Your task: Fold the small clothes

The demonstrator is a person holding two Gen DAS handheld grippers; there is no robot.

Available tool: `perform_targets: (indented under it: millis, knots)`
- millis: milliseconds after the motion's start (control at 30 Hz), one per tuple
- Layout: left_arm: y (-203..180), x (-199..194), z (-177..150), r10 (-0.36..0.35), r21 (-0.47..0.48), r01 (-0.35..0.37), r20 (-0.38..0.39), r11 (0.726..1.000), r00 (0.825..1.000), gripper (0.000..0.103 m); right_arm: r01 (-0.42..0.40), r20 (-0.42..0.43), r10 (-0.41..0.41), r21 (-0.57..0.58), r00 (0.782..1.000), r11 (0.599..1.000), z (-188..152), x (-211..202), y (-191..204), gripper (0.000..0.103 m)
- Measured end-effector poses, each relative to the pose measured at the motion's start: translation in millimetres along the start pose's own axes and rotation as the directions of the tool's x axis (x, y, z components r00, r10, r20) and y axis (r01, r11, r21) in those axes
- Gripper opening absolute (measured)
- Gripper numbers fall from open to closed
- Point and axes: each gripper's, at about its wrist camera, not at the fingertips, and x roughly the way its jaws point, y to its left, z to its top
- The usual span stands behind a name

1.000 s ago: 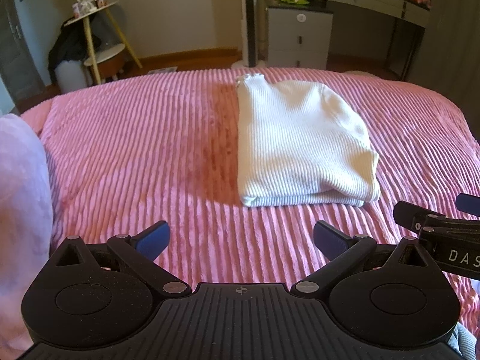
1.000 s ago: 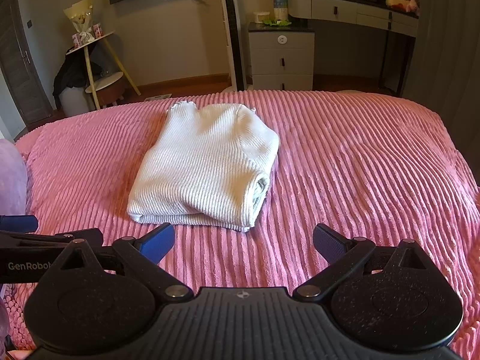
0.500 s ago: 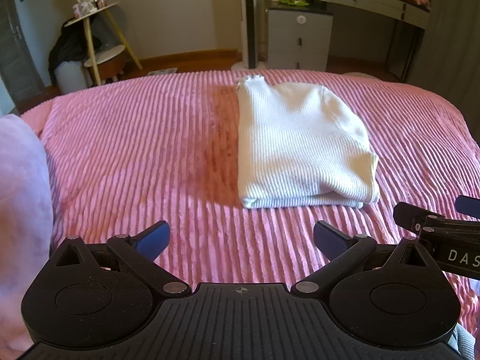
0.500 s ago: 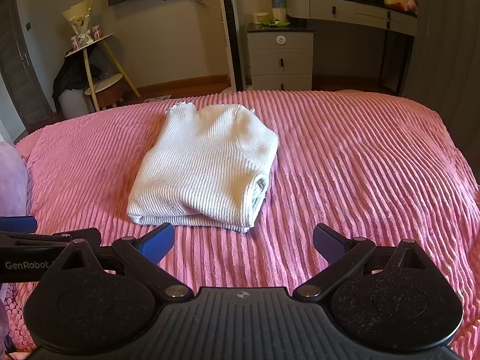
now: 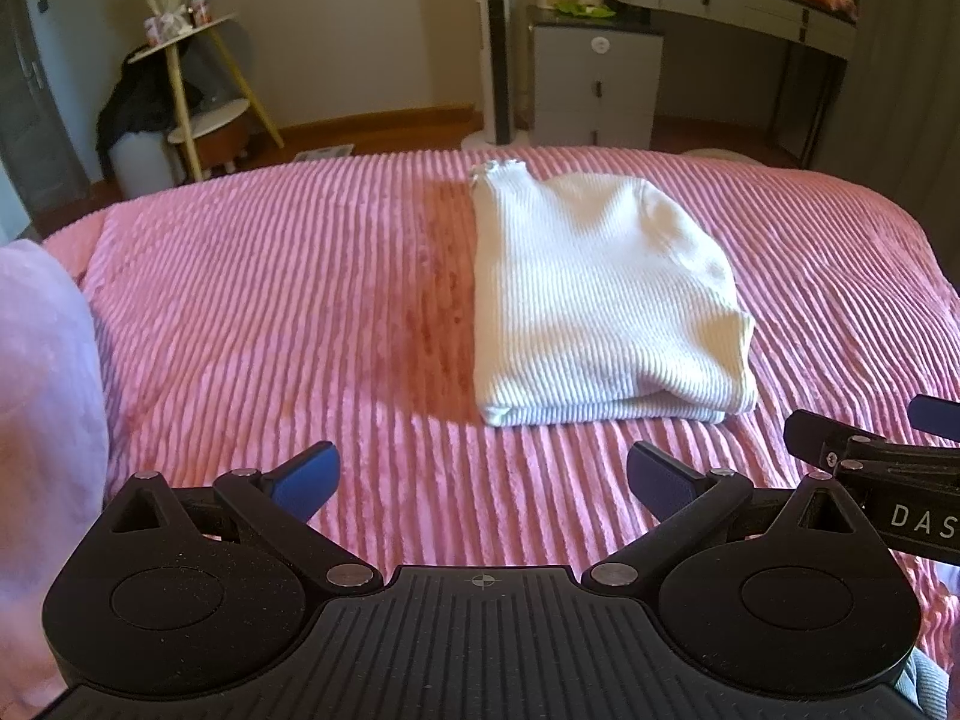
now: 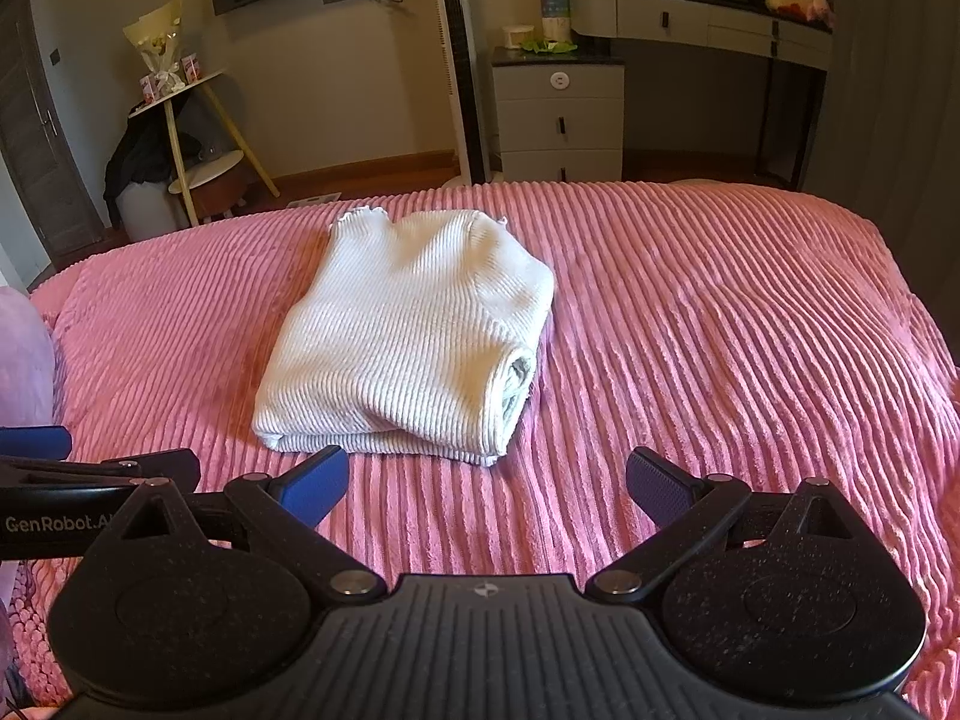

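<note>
Pink ribbed plush bedspread fills the near ground, and both tools hang low over its near edge: the left tool and the right tool, each with its blue-padded fingers spread wide and holding nothing, side by side and well short of the garment. Just beyond them, about mid-bed, lies the cream ribbed-knit sweater, already folded into a thick stack with its layered edges toward the tools and a frilled hem at the far end.

The fold looks finished, so the main risk, as I judge it, is undoing it. A finger tip catching the loose rolled edge on the near right corner could drag the upper layers open, and the soft bedspread may ruck underneath and skew the stack.

At far left stands a yellow-legged wooden side table; farther right, a grey three-drawer cabinet and a grey dressing table.
</note>
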Motion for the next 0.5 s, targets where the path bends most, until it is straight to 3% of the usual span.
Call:
perform_targets:
  millis: [500]
  knots:
    - [-1.9,1.6,-2.4,0.000,0.015,0.000,0.000,1.000,1.000,0.103,0.002,0.000,-0.002,0.007,1.000,1.000,-1.1,0.4,-1.5,0.099]
